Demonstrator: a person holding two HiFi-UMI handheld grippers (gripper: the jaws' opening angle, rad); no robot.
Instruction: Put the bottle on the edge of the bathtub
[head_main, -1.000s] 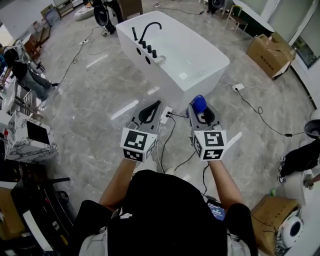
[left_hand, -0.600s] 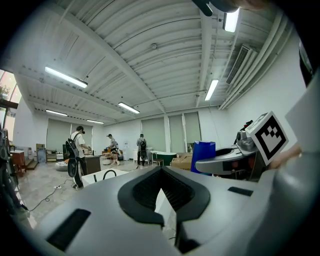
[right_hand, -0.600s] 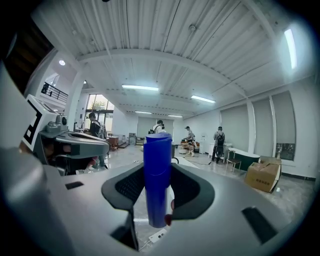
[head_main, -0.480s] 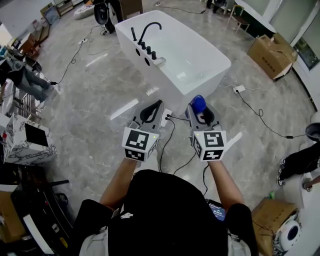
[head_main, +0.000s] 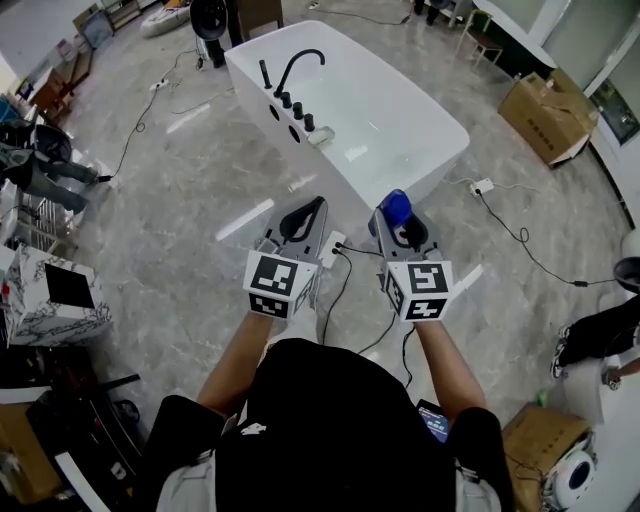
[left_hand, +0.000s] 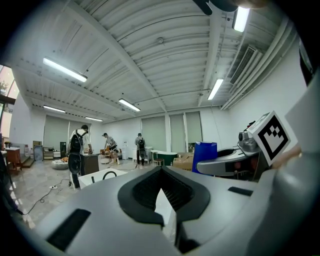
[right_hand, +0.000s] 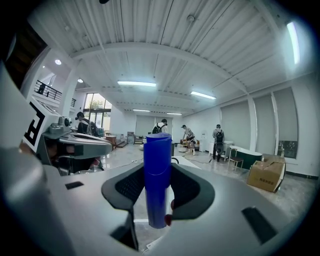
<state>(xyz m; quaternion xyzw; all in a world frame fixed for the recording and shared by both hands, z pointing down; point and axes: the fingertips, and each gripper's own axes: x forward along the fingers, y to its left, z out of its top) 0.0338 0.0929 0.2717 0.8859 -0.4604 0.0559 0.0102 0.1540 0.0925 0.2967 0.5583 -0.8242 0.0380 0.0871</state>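
My right gripper is shut on a blue bottle, which stands upright between its black pads. In the right gripper view the blue bottle fills the centre, with the right gripper closed round its lower half. My left gripper is held level beside it, shut with nothing in it; its jaws show as a closed black loop in the left gripper view, the left gripper being bare. The white bathtub stands ahead on the floor, a short way past both grippers. The bottle also shows at the right of the left gripper view.
A black faucet and knobs sit on the tub's far-left rim. Cables and a power strip lie on the marble floor below the grippers. Cardboard boxes stand at the right, a marbled box at the left. People stand in the background.
Both grippers keep their pose and the bottle stays gripped. The bathtub sits slightly nearer and more to the right in the head view; the person at the left edge has shifted.
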